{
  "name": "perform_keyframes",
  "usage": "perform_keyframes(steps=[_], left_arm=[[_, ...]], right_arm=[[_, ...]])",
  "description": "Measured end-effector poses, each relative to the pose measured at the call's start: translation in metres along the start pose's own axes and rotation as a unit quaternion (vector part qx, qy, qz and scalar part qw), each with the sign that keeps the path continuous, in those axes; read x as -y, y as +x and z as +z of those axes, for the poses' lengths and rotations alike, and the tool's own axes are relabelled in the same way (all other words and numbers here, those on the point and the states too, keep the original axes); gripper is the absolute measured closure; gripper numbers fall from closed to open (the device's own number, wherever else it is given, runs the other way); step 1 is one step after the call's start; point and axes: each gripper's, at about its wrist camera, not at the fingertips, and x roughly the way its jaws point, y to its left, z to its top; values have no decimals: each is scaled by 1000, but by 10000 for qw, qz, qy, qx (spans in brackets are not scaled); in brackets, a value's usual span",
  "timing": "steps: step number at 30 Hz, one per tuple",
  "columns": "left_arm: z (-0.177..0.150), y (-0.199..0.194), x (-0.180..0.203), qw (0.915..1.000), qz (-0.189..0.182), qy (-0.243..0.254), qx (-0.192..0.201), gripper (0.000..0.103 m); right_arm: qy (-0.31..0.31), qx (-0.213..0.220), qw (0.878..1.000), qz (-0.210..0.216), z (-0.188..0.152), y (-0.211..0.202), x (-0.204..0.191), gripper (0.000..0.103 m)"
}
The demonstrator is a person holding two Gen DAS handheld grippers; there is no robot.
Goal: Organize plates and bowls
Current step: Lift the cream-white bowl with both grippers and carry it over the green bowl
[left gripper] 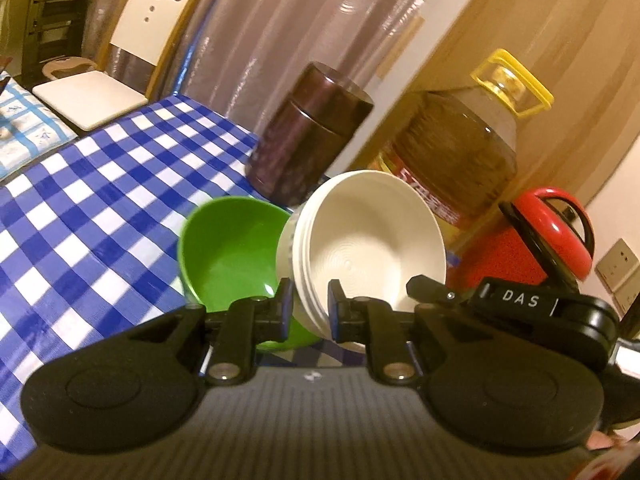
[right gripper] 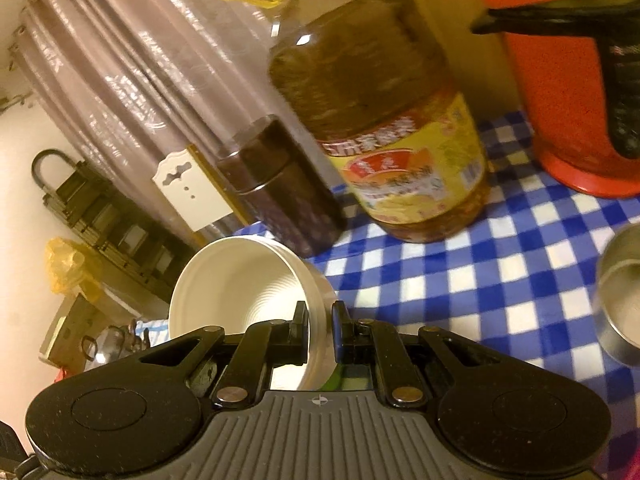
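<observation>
While the white bowl hangs tilted above the checked desk, both grippers are pinching its rim: left gripper clenched on one wall, right gripper clenched on another, by the look of it. The green bowl sits just beside and partly under it, so I'd say the nesting is midway, with the white one not yet set down. No plates in sight anywhere. The green bowl's base is hidden behind the left gripper, whether the bowls touch I can't tell, and motion blur smears the oil bottle.
</observation>
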Motion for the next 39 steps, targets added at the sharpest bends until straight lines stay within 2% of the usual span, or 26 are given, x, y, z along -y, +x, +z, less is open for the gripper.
perform_keyframes(steps=[10, 20, 39], left_arm=[[6, 10, -26, 9995, 207, -250, 57, 88], [4, 29, -38, 9984, 453, -310, -114, 88], [3, 37, -41, 9979, 565, -269, -187, 88]], right_arm=[[-118, -210, 9996, 151, -5, 35, -11, 91], [-118, -444, 9989, 99, -13, 62, -4, 91], [-93, -524, 9986, 20, -18, 72, 0, 91]])
